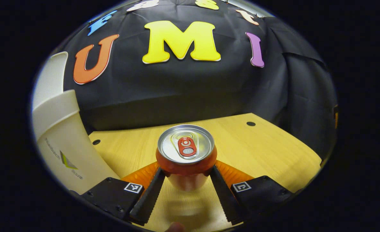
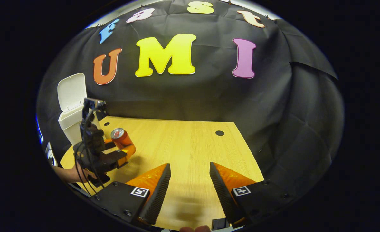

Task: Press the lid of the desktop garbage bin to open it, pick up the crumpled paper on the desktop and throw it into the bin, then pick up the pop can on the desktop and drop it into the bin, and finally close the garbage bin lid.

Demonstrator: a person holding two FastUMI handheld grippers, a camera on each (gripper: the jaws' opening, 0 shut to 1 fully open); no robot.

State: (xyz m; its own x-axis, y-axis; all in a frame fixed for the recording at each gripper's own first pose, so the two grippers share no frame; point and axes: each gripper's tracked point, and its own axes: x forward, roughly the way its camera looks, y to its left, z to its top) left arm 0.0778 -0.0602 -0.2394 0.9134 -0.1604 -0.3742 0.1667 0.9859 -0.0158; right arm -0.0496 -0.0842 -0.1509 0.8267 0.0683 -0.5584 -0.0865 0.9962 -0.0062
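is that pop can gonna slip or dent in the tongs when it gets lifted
The pop can looks like smooth, glossy metal, so it may slip. The left tongs have toothed inner edges against both its sides, which should help. Its thin-looking wall would probably dent under a hard squeeze. The tab seems unopened, so it may be full and heavy for its size.

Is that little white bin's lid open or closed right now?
Open. In the right gripper view, the bin's lid stands upright, hinged back above the rim.
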